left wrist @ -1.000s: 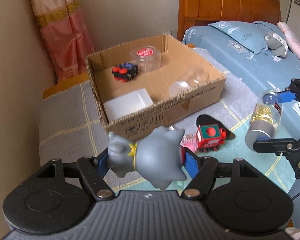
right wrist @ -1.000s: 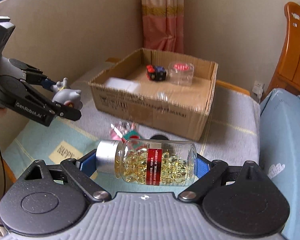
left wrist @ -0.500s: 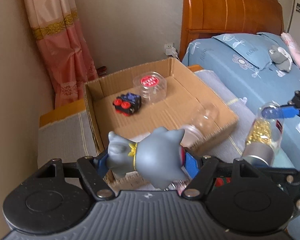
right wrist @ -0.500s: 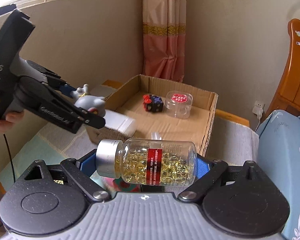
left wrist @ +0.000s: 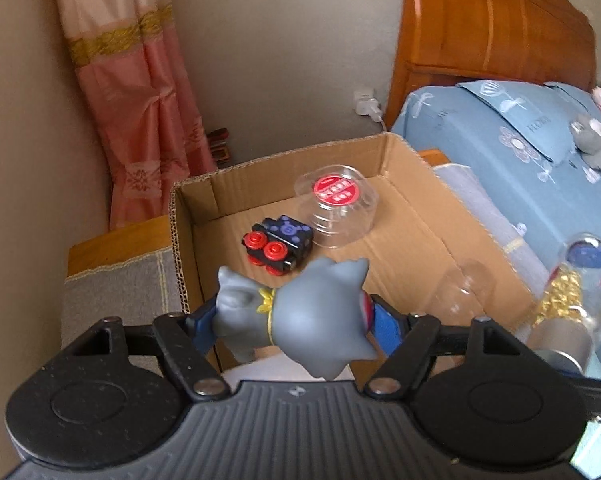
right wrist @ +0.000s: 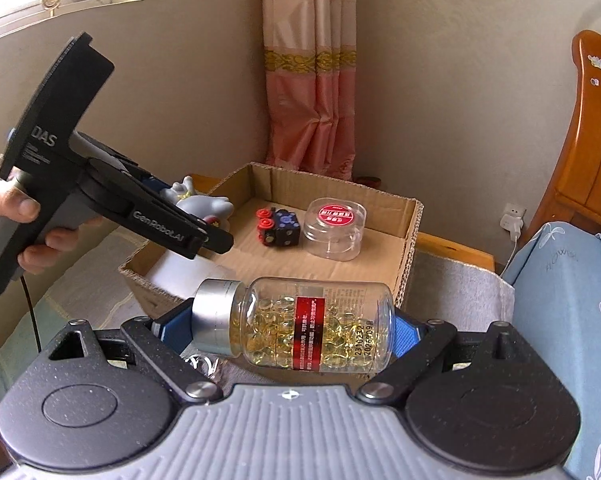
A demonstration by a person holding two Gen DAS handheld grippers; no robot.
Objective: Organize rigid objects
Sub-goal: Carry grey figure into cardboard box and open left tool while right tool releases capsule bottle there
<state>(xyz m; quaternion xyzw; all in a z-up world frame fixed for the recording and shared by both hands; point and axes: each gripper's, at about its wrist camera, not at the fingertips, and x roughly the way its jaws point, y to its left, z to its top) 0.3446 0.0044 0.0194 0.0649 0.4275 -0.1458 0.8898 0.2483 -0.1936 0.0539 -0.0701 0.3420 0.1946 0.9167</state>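
Observation:
My left gripper [left wrist: 292, 320] is shut on a grey cat figurine [left wrist: 300, 316] and holds it above the near left part of the open cardboard box [left wrist: 428, 240]. It also shows in the right wrist view [right wrist: 198, 204]. My right gripper [right wrist: 288, 326] is shut on a clear capsule bottle [right wrist: 300, 326] with a silver cap, held sideways in front of the box [right wrist: 410, 248]. The bottle also shows in the left wrist view [left wrist: 568, 312]. In the box lie a black toy block with red wheels [left wrist: 278, 246], a clear round jar with a red label [left wrist: 336, 208], a clear cup [left wrist: 464, 292] and a white box [right wrist: 188, 276].
The box stands on a grey cloth [left wrist: 116, 296] over a wooden table. A bed with blue bedding [left wrist: 520, 168] and a wooden headboard [left wrist: 488, 32] lies to the right. A pink curtain [left wrist: 140, 100] hangs behind. A hand [right wrist: 24, 220] holds the left gripper.
Both grippers have moved forward and up toward the box with their loads. The figurine now hangs over the box's near left part; the bottle is at the box's front wall.

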